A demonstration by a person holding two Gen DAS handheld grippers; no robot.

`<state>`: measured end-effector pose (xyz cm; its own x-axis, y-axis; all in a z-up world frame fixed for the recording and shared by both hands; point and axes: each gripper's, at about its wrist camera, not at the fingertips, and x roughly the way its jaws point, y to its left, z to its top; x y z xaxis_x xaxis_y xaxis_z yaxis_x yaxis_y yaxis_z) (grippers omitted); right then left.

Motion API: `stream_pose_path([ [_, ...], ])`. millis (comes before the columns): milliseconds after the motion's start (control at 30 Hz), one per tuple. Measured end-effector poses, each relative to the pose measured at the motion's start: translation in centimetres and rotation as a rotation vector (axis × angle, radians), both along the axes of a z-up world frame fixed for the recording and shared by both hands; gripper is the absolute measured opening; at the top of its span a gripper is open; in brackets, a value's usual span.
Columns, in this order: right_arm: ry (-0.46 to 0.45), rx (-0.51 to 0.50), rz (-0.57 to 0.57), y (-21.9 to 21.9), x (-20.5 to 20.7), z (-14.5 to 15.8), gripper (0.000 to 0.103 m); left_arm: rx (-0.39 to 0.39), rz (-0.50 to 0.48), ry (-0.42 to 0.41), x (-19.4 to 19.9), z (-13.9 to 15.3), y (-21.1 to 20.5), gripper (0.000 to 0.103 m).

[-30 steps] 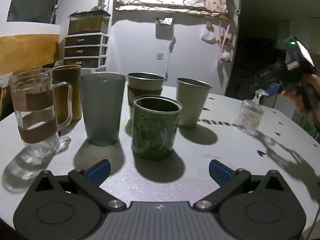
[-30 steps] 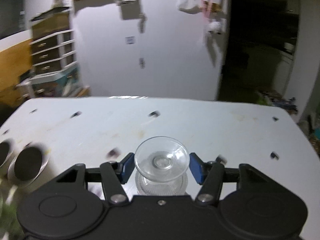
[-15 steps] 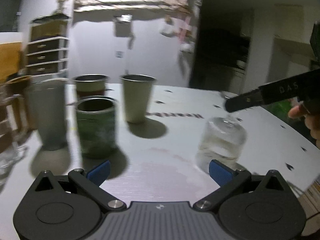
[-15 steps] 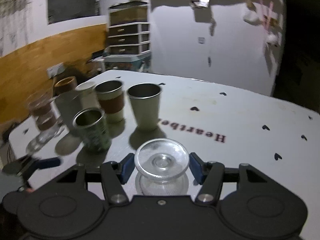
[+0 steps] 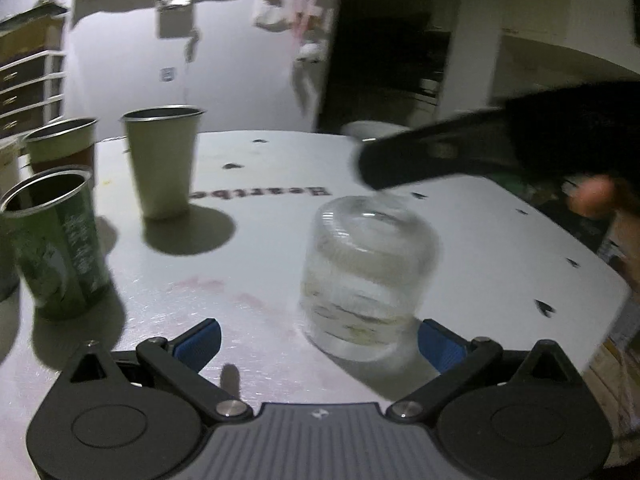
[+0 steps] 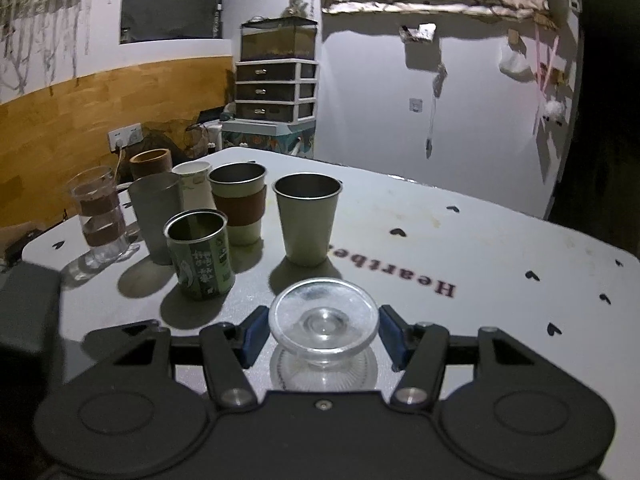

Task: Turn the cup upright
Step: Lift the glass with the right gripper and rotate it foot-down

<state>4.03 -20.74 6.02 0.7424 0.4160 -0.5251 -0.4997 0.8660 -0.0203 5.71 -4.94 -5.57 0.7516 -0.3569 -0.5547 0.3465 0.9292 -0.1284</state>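
A clear ribbed glass cup (image 5: 366, 280) stands upside down on the white table (image 5: 260, 240), its round foot up. In the right wrist view the foot (image 6: 323, 320) sits between my right gripper's blue pads (image 6: 253, 334), which flank it with small gaps; the right gripper (image 6: 322, 334) is open and hovers above the cup. In the left wrist view my left gripper (image 5: 318, 344) is open, its pads low at the table, the cup just ahead between them toward the right pad (image 5: 440, 346). The right gripper's black body (image 5: 460, 156) hangs over the cup.
Several upright cups stand left of the glass: a green printed can (image 6: 200, 254), a pale green metal cup (image 6: 307, 220), a sleeved metal cup (image 6: 239, 204), a grey tumbler (image 6: 158, 216), a glass mug (image 6: 100, 220). The table's right edge (image 5: 600, 288) is near.
My left gripper has swung right and closed in on the upside-down glass. My right gripper has turned over the glass to face the row of cups, staying around its foot.
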Motion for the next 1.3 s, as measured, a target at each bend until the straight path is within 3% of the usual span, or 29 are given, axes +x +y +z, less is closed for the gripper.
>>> stream_pose_path([
  [167, -0.052, -0.004, 0.033, -0.7, -2.7, -0.2, 0.06, -0.06, -0.022, 0.058, 0.8, -0.6, 1.0, 0.103],
  [333, -0.118, -0.023, 0.054, -1.9, -6.1, -0.9, 0.06, -0.021, -0.048, 0.045, 0.3, -0.9, 0.4, 0.103],
  [467, -0.113, 0.023, 0.03, -4.1, -8.1, -1.9, 0.06, -0.002, -0.032, 0.032, -0.8, -1.0, 0.7, 0.103],
  [600, -0.083, 0.074, -0.003, -6.1, -9.3, -3.2, 0.06, -0.045, 0.011, 0.041, -1.4, -0.7, 2.2, 0.103],
  [733, -0.044, 0.094, -0.034, -6.7, -10.1, -4.7, 0.06, -0.127, 0.047, 0.063, -1.2, -0.4, 4.0, 0.103],
  [900, 0.094, 0.077, -0.086, -6.3, -8.6, -8.2, 0.06, -0.208, 0.057, 0.102, -0.8, 0.1, 5.0, 0.103],
  [967, 0.082, 0.088, -0.095, -6.1, -8.2, -8.6, 0.06, -0.263, 0.035, 0.156, -0.1, 0.3, 5.1, 0.101],
  [1100, 0.058, 0.105, -0.115, -5.6, -7.8, -8.6, 0.06, -0.487, -0.041, 0.329, 2.3, 0.5, 5.0, 0.095],
  [1200, 0.059, 0.099, -0.119, -5.3, -7.9, -8.9, 0.06, -0.507, -0.041, 0.352, 3.5, 0.8, 3.8, 0.095],
  [1300, 0.062, 0.113, -0.121, -5.5, -7.9, -9.0, 0.06, -0.577, -0.048, 0.415, 4.8, 0.6, 2.8, 0.095],
])
